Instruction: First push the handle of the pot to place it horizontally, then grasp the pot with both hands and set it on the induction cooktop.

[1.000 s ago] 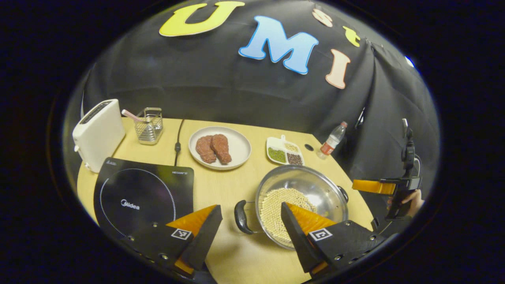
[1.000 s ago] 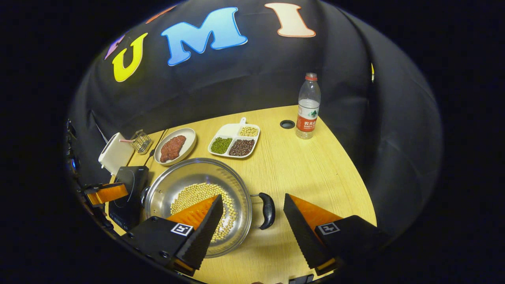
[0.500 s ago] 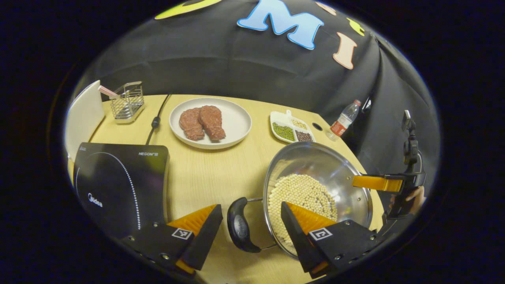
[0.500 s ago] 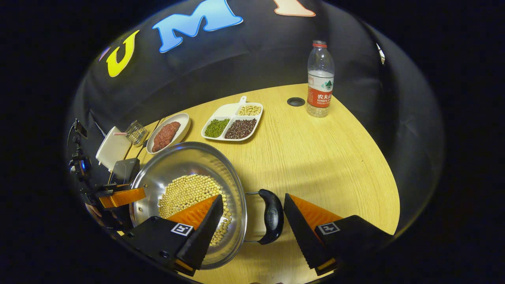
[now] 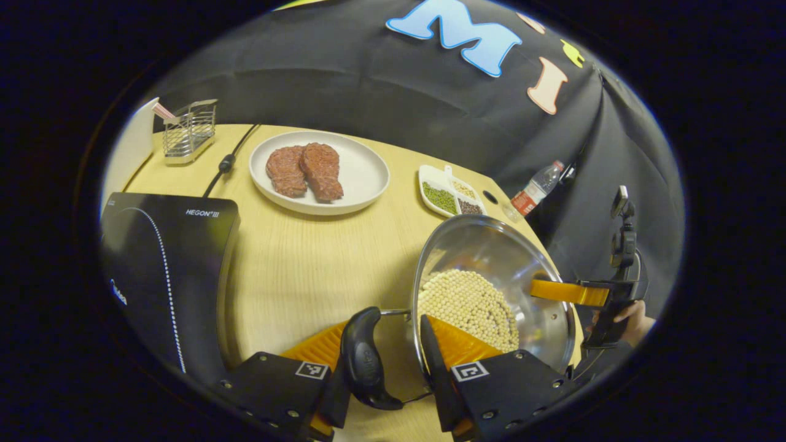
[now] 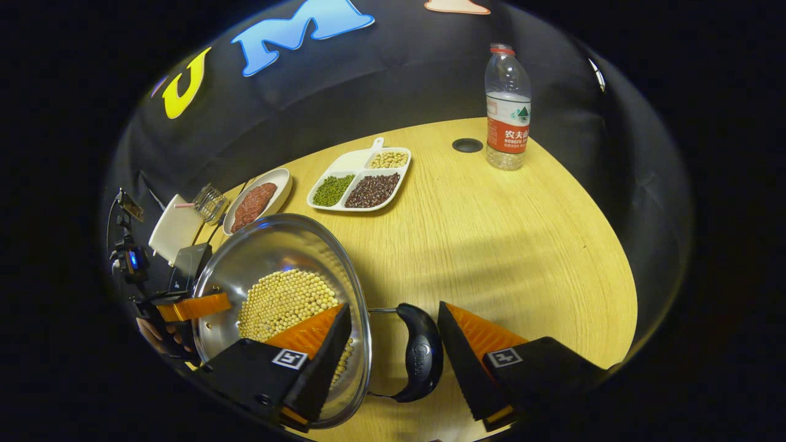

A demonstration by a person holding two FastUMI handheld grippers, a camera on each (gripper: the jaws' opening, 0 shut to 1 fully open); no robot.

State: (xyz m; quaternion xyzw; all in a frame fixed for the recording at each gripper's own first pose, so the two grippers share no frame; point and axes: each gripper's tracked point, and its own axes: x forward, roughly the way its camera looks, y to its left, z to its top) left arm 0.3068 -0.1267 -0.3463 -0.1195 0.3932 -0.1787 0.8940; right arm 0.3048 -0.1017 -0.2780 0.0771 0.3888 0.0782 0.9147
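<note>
Steel pot (image 5: 491, 276): lower right of centre in the left gripper view, on the wooden worktop (image 5: 307, 258); pale beans cover its bottom. In the right gripper view the pot (image 6: 276, 264) sits lower left.
Near handle, left gripper view: a dark loop handle (image 5: 365, 359) at the bottom, between the two fingers of the left claw (image 5: 384, 374). One finger lies against its outer side; the other is at the pot's rim, and contact there is hard to judge, so I cannot tell if this claw grips.
Other handle, right gripper view: a second dark handle (image 6: 420, 353) lies in the gap of the right claw (image 6: 393, 350), whose fingers stand apart on either side, clear of it; the inner finger overlaps the pot's rim.
Induction cooktop (image 5: 166, 270): black slab at left in the left gripper view, apart from the pot.
Shown better by the left gripper view: plate (image 5: 362, 178) with two pieces of meat, wire basket (image 5: 187, 129), power cord (image 5: 227, 162), and at right the other claw with a hand (image 5: 632, 316).
Shown better by the right gripper view: water bottle (image 6: 508, 107) upright at upper right, divided dish (image 6: 362, 181) of green, dark and pale beans at upper centre.
</note>
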